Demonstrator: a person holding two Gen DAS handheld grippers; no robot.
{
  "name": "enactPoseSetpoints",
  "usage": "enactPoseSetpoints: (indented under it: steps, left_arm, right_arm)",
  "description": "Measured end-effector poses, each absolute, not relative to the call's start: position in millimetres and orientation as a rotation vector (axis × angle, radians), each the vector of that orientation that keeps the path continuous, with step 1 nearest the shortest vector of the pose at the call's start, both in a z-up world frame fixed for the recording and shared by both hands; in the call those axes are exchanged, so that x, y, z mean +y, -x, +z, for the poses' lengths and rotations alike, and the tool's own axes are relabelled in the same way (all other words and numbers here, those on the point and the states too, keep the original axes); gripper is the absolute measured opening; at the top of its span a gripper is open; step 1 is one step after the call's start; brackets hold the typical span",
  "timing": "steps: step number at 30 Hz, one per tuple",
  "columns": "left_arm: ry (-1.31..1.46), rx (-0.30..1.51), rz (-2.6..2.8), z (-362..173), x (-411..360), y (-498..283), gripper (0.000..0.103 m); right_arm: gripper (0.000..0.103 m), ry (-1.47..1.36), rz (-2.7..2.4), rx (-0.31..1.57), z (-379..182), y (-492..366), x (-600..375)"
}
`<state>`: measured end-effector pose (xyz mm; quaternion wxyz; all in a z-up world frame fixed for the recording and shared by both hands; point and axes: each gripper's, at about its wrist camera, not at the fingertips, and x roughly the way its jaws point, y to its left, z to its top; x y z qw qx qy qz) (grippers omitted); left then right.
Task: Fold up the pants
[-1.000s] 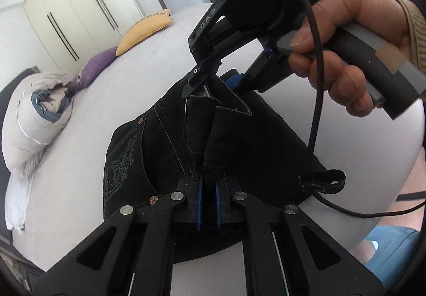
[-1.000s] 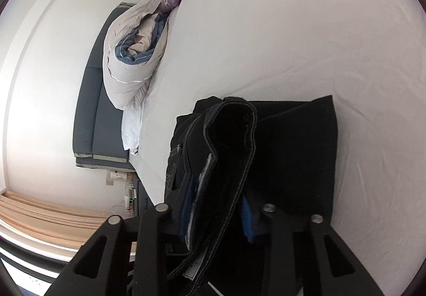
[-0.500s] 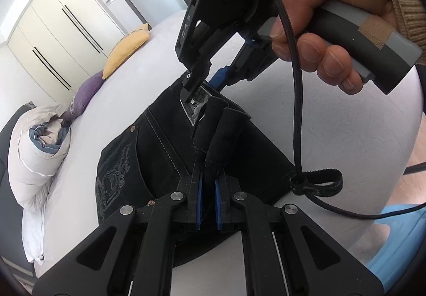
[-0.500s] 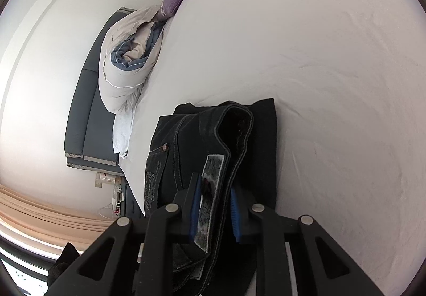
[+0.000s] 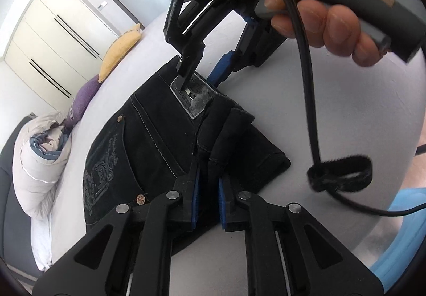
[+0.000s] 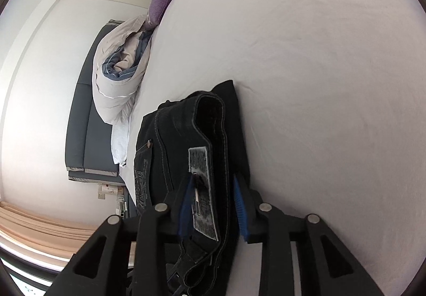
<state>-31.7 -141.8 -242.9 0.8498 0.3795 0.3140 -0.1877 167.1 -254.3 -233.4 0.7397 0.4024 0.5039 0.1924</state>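
Black pants (image 5: 165, 152) lie folded on the white bed (image 6: 319, 69), centre frame. Left gripper (image 5: 207, 197) is clamped on a fabric fold, lower centre. Right gripper (image 6: 213, 205) straddles the waistband, jaws narrow, grip unconfirmed.
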Motion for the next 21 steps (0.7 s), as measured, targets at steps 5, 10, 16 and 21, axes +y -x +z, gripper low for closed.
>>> enactPoseSetpoints:
  steps: [5,10,16,21]
  left_arm:
    - [-0.618,0.733,-0.445,-198.1,-108.4,25.5,0.019]
    - [-0.432,0.674,-0.393,-150.9,-54.2,24.2,0.089]
    - [-0.213,0.74,-0.311,-139.4,12.9,-43.8,0.089]
    - [0.145,0.916,-0.517,-168.3,48.4,-121.2,0.089]
  right_arm:
    - [0.053,-0.901,0.401,1.066,-206.9,-160.9,-267.1]
    - [0.053,-1.009,0.634,0.972,-181.1,-157.0,-245.8]
    - [0.057,-0.923,0.673,1.125,-213.5,-159.8,-194.0]
    - [0.005,-0.966,0.591,1.119,-258.7,-145.5,-209.8]
